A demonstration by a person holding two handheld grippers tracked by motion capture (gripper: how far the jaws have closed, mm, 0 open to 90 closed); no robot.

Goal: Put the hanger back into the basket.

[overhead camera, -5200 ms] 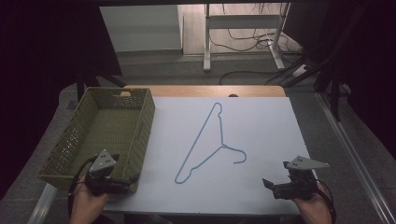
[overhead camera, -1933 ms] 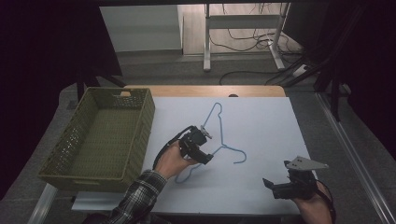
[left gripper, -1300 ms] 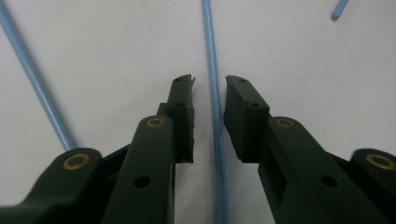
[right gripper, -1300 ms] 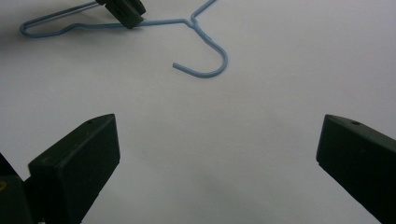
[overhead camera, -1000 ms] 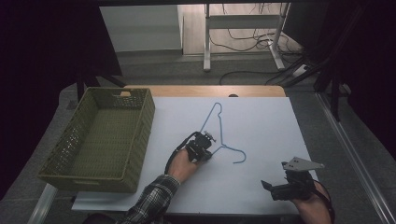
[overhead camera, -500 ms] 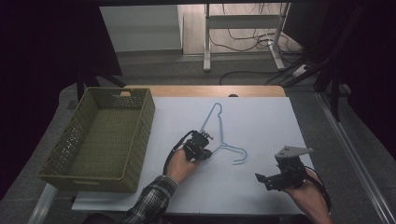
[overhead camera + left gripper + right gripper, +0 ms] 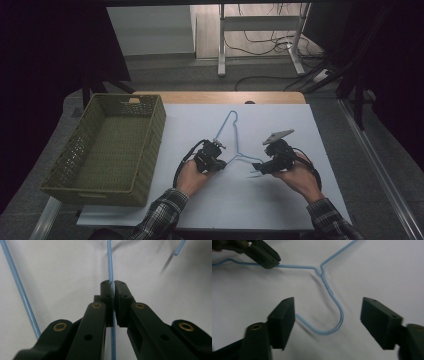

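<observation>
Our left gripper [image 7: 111, 287] has its jaws clamped tight on the blue wire hanger [image 7: 110, 262], and in the left gripper view the thin wire runs straight up out of the pinch between the two pads. Over on the other side, our right gripper [image 7: 327, 310] stands with its jaws apart; they have just been closing in, and the hanger's hook [image 7: 332, 322] curls in the gap between them, no pad touching it. In that same right gripper view we catch the left gripper's black tip biting the wire's shoulder, up in the far corner, and the twisted neck sits just beyond our jaws. Pulling back to the high view, the hanger [image 7: 227, 131] lies flat on the white sheet [image 7: 300, 200], mid-table, both hands close on either side of its neck. The green woven basket [image 7: 150, 130] stands at the sheet's left edge, well apart from the hanger.
</observation>
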